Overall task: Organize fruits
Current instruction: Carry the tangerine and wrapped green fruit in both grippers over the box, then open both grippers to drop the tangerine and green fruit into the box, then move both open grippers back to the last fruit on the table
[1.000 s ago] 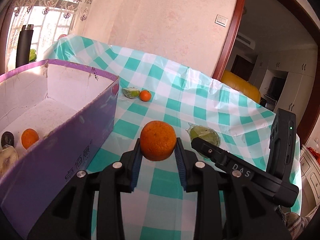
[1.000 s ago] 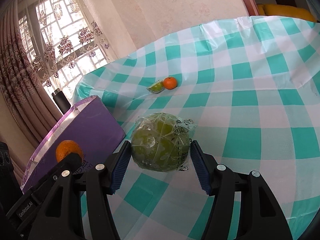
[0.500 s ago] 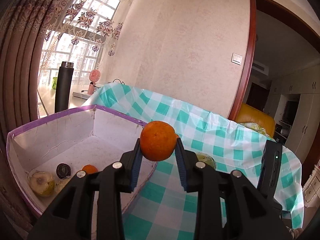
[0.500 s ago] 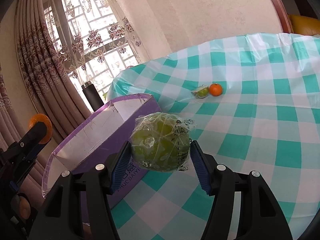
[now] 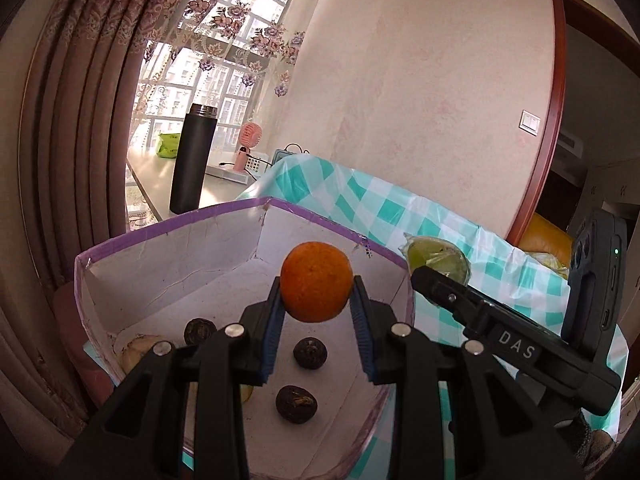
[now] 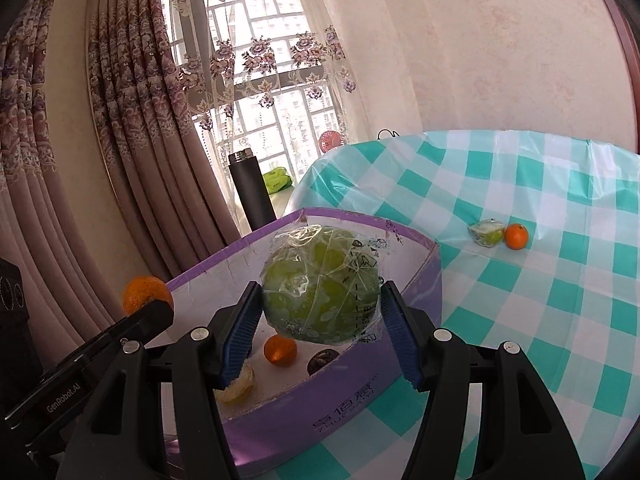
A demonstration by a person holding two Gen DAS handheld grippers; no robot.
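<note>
Carried up off the checked tablecloth (image 6: 560,280) and over the purple box (image 6: 340,412) since a second ago; left gripper (image 5: 316,312) clamped on an orange (image 5: 316,282), held above the box interior; two dark round fruits (image 5: 310,353) lying below, between the fingers; right gripper (image 6: 320,312) clamped on a plastic-wrapped green fruit (image 6: 320,284), poised above the box's near wall; small orange (image 6: 516,236) and wrapped green piece (image 6: 486,233) far ahead to the right, touching; black flask (image 5: 194,158) beyond the box.
</note>
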